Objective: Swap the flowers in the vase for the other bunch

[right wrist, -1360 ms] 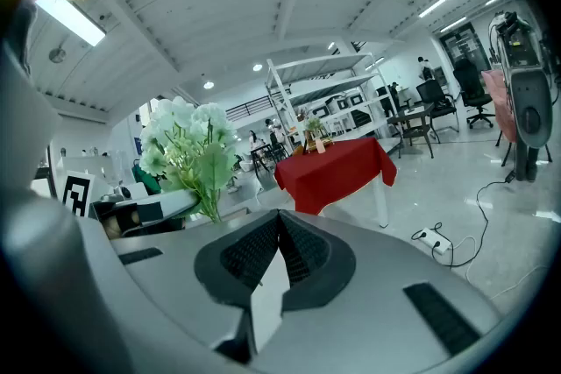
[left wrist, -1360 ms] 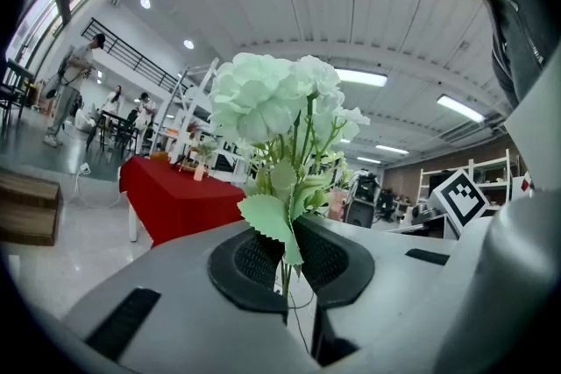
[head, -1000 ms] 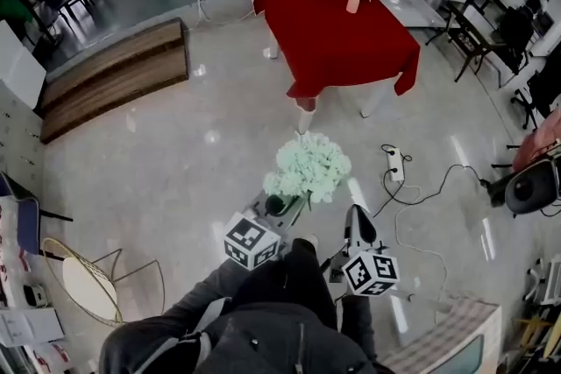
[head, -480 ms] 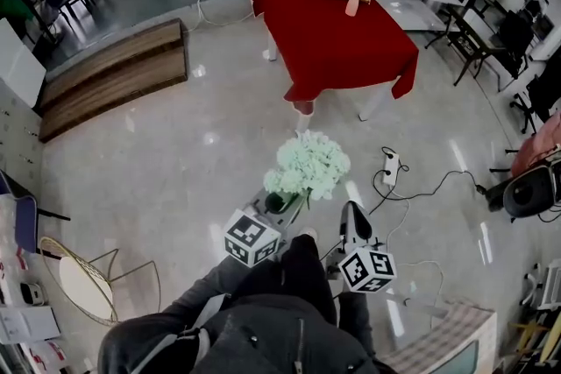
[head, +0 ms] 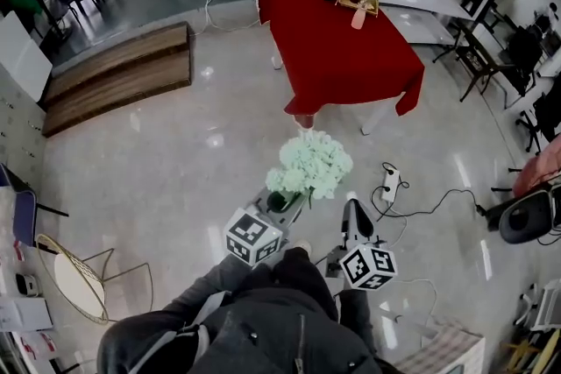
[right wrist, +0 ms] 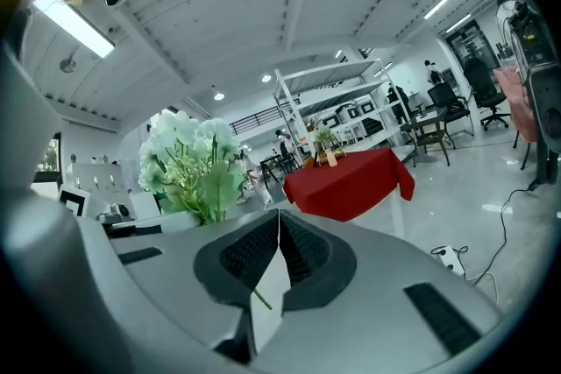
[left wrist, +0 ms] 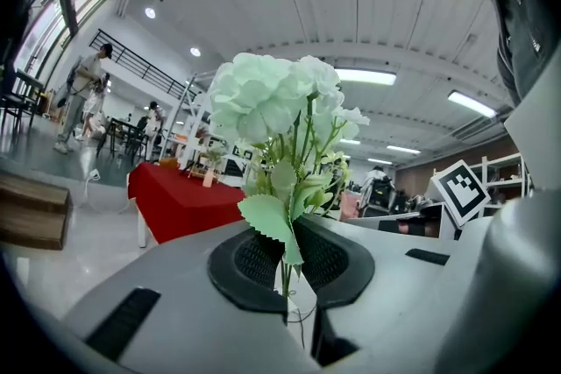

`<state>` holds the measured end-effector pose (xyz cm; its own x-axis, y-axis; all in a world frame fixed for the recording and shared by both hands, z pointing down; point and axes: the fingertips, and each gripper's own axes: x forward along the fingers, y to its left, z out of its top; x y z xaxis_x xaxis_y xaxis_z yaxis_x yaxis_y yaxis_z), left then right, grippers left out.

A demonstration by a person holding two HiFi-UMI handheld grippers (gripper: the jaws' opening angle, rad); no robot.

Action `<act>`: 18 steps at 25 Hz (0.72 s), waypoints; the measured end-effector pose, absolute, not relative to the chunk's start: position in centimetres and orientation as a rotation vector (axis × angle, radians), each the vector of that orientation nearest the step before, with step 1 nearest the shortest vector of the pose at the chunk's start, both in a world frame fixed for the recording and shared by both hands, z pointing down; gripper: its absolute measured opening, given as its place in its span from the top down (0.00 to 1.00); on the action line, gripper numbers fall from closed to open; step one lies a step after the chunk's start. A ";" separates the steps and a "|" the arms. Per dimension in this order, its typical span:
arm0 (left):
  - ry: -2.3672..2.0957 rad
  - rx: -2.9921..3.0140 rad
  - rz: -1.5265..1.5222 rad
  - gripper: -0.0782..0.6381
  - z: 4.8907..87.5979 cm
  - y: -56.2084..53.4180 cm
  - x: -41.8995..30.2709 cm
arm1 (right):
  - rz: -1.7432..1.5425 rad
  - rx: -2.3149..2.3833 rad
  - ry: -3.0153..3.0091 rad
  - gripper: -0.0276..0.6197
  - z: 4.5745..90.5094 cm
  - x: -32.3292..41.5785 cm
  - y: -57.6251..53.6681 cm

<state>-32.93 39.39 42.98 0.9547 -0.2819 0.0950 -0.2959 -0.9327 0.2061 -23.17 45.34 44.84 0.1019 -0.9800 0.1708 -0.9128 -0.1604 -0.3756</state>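
Flowers (left wrist: 272, 101) clamped in left gripper (left wrist: 287, 280) jaws.

In the head view, the pale green bunch (head: 308, 168) hides the jaw tips of the left gripper (head: 279, 204), the greenery in the pink vase (head: 358, 17) on the red table (head: 351, 66) is too small to identify, and a black round device (head: 526, 219) is cut off by the right edge.

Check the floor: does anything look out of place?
A white power strip lies loose on the floor, ahead and right of the person: a possible trip hazard on the way to the red table.
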 end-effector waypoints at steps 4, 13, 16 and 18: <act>-0.453 2.882 0.093 0.86 43.1 37.8 -31.4 | -0.566 -2.177 1.932 0.94 44.7 -21.7 43.5; -0.467 2.886 0.088 0.86 44.1 35.2 -27.1 | -0.559 -2.167 1.960 0.94 45.5 -17.7 40.8; -0.466 2.881 0.093 0.86 44.8 34.5 -25.7 | -0.562 -2.171 1.961 0.94 46.0 -16.4 40.2; -0.467 2.879 0.095 0.86 45.0 34.1 -24.7 | -0.570 -2.173 1.959 0.94 46.3 -15.4 39.8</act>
<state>-24.69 34.13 45.05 0.9472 -0.3048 0.0990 -0.3193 -0.9244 0.2086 -15.41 39.81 46.25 0.0689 -0.9828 0.1714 -0.9215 -0.1285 -0.3664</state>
